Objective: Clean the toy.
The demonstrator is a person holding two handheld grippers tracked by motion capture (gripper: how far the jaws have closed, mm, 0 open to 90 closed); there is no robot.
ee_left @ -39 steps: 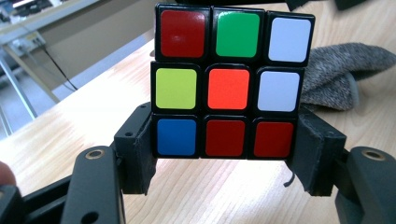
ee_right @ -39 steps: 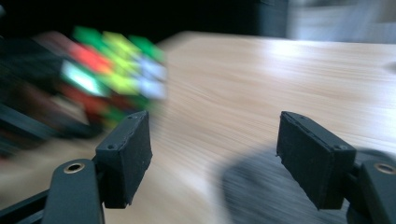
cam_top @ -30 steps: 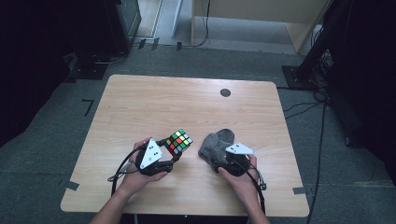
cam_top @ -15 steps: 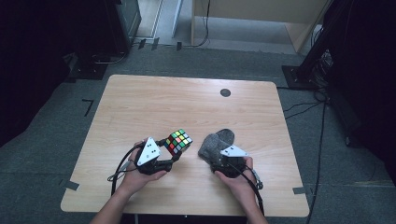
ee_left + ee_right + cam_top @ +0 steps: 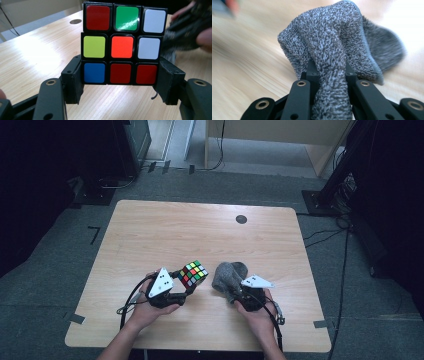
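cube left of cloth | both near front edge of table

Pale wood grain, light tan with fine darker streaks, across the tabletop; one small round dark disc near its far edge. Black frame on the puzzle cube, with glossy stickers: red, green, white along the top row; yellow-green, orange, white through the middle; blue, red, red at the bottom. Speckled grey terry on the cloth, dark and light flecks mixed, with a paler blue-grey hem. Matte black on both pairs of jaws, brass-toned rivets in the links. Light grey on each three-cornered plate. Dull grey-green on the floor, black tape marks here and there.
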